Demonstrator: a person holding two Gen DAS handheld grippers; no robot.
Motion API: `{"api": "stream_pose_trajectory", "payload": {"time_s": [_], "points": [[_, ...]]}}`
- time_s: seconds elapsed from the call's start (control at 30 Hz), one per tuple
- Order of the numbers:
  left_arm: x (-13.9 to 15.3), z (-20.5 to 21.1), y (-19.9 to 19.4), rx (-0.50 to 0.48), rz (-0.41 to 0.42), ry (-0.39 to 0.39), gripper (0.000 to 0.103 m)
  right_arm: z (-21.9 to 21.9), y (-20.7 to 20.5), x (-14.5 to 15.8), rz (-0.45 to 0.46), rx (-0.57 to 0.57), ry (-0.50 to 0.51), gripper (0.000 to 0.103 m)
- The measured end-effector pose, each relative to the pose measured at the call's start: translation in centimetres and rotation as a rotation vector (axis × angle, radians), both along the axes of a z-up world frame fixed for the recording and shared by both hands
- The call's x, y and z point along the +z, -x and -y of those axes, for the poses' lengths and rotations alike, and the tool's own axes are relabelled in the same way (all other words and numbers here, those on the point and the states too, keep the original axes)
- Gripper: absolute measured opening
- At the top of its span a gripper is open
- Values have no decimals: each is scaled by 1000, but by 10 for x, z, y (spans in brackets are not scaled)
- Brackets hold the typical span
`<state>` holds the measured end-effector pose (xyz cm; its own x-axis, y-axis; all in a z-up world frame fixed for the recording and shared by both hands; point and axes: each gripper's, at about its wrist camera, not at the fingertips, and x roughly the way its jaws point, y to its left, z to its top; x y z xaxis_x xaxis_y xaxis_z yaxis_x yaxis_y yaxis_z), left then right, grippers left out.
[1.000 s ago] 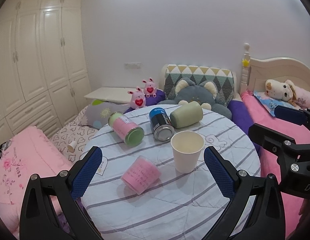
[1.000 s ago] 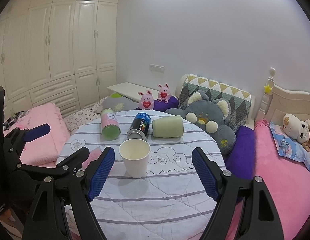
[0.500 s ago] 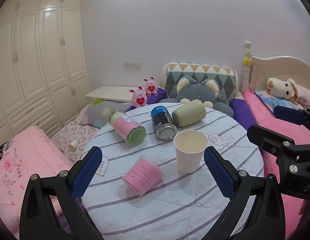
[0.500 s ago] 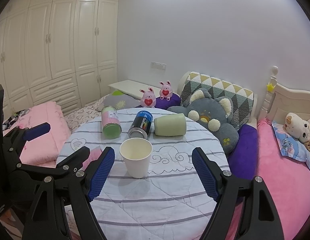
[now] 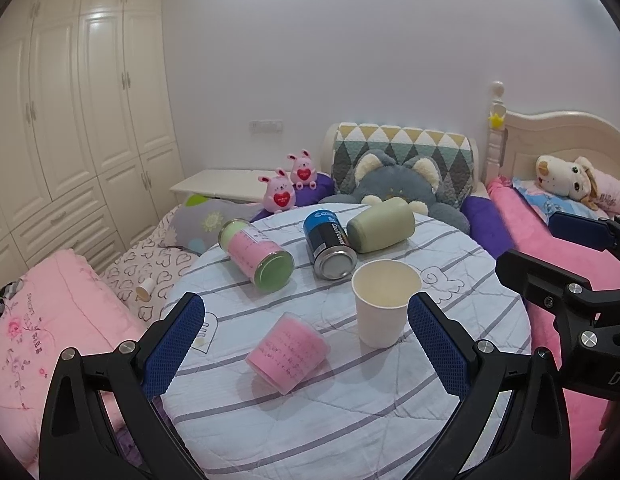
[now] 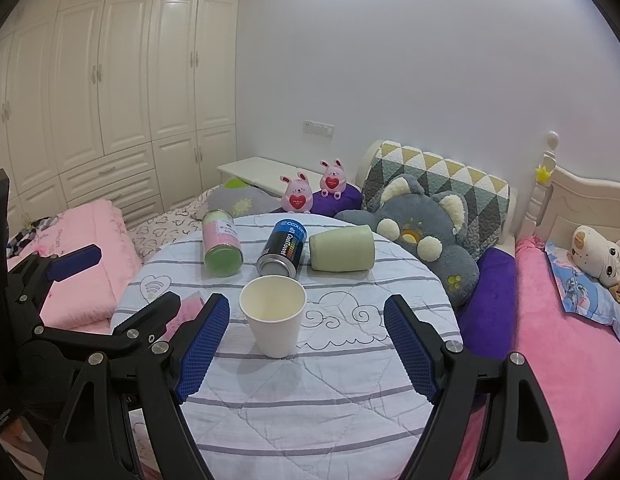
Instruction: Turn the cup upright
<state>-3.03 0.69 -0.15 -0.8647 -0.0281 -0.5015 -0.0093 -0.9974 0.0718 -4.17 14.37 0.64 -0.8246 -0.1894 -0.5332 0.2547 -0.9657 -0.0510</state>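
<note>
A white paper cup stands upright, mouth up, on the round striped counter. It sits just ahead of the right tool, nearer its left finger, untouched. Both tools are spread wide and hold nothing. Ahead of the left tool, a pink cup lies on its side. Beyond the paper cup lie three cans, all tipped over.

On the blue-and-black metal can lying on its side on the striped round table, "CoolTowel" is printed in white lettering, while writing on the pink plastic cup is too blurred to be read.
</note>
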Motion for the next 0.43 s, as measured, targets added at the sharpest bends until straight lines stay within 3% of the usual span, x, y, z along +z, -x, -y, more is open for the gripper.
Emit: {"api": "stream_pose_trajectory", "payload": {"time_s": [0.43], "points": [[-4, 4, 9, 2, 9, -13, 103, -2, 8, -4, 14, -7, 14, 81]]}}
